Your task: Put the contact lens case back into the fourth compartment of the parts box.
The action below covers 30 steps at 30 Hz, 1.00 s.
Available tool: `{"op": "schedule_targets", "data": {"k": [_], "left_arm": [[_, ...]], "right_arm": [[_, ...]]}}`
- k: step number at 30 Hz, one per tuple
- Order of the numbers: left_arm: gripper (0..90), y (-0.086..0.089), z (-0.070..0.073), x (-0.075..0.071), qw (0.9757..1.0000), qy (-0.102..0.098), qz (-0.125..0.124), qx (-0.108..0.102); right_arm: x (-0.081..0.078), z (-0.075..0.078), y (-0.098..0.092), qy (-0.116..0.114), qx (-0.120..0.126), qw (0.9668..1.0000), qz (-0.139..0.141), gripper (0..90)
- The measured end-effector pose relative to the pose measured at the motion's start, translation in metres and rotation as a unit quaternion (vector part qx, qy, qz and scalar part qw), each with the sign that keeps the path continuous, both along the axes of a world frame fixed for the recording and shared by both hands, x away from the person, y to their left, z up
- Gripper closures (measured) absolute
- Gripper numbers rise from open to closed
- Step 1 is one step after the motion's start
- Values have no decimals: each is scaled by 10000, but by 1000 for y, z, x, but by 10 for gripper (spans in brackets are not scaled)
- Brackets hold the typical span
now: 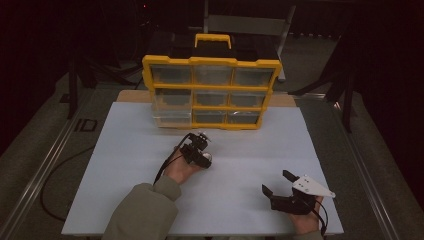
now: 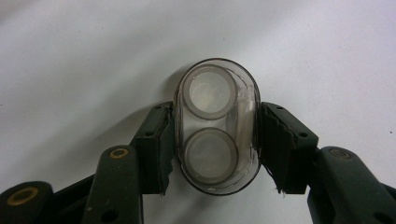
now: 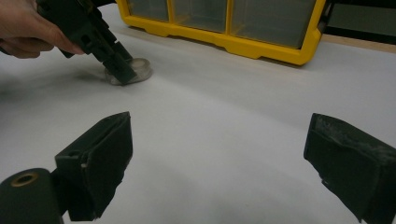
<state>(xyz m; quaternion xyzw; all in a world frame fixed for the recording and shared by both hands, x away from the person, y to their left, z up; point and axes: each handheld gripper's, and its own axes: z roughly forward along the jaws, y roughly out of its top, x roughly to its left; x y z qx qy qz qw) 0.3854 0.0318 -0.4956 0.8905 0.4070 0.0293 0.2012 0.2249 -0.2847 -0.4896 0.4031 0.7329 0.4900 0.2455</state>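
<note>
- Left gripper (image 2: 215,140) fingers (image 2: 156,149) clenched on clear oval container (image 2: 215,123), resting on white table (image 2: 70,70) before yellow organizer (image 1: 212,92).
- Right gripper (image 3: 217,163) fingers (image 3: 107,158) spread wide, gripping nothing, well apart from container.

Clear glossy plastic showing between matt black pads, on smooth pale sheeting.

The small oval case (image 2: 217,126) is looking like clear, glossy plastic, with two frosted round discs showing through it. The left tool (image 2: 215,148) is showing matt black plastic with ribbed, rubbery pads (image 2: 274,140) fraying at the edges and brass-coloured rivets; the right tool (image 3: 219,163) is looking alike, rough-faced. The counter (image 1: 250,150) is lying under a smooth, matt white sheet. The organiser box (image 1: 212,92) is showing yellow plastic framing and clear, faintly shiny drawers.
</note>
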Motion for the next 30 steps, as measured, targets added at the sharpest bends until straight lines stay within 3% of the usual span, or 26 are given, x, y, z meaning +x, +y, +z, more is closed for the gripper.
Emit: {"op": "schedule_targets", "data": {"k": [7,16,28,30], "left_arm": [[491,-2,0,-1,9999,-36,-12,128],[497,5,9,0,9999,-115,-8,33],[497,12,30,-1,9989,-348,-294,-119],[497,13,32,-3,9982,-386,-435,-126]], "right_arm": [[0,0,1,8,-8,10000,10,78],[0,0,1,8,-8,10000,26,78],[0,-1,1,18,-3,10000,27,78],[0,-1,1,7,-3,10000,22,78]]}}
